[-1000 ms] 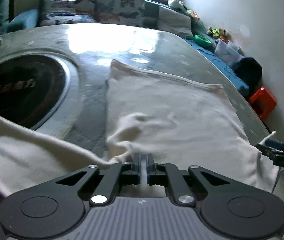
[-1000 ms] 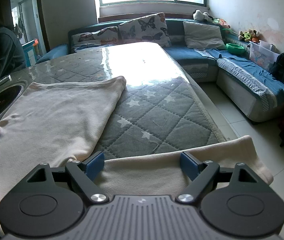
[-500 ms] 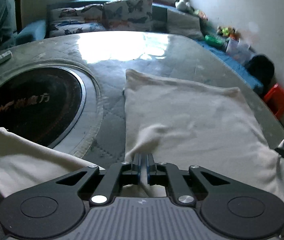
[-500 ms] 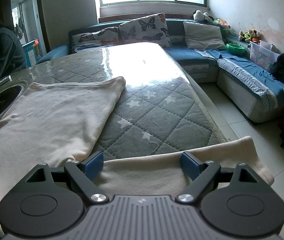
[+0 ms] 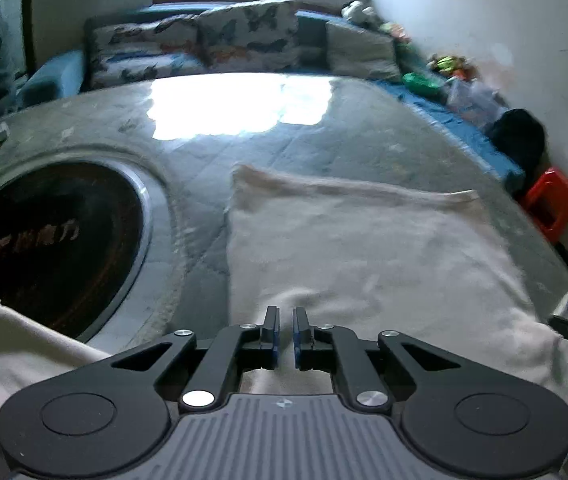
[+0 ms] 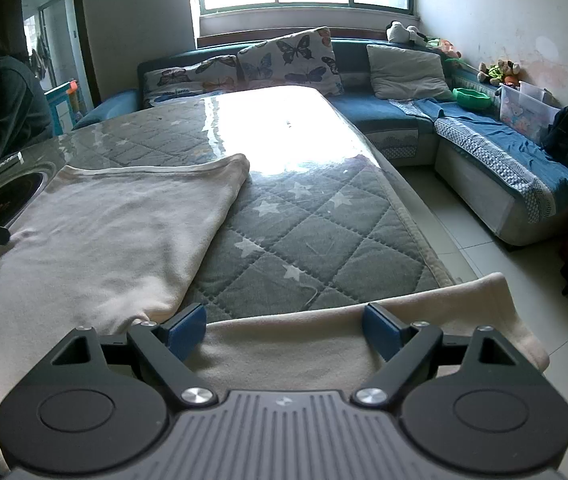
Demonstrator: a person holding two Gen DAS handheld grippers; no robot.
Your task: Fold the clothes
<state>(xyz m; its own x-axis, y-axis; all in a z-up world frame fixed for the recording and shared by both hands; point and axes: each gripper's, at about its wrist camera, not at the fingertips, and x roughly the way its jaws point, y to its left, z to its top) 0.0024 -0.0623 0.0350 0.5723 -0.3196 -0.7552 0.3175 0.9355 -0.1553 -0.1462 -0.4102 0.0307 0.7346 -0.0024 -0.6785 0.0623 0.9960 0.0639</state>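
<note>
A cream garment (image 5: 364, 248) is being spread on the quilted worktop (image 6: 324, 232) at twelve o'clock, the left hand-held gripper (image 5: 282, 334) nearly closed, seemingly gripping nothing, the right hand-held gripper (image 6: 284, 326) splayed apart over a sleeve (image 6: 324, 344) likely slipping floorward.

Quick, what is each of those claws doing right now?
Left gripper: nearly shut, a narrow gap, nothing visibly pinched, above the cream garment.
Right gripper: wide open, empty, over the garment's sleeve.
</note>
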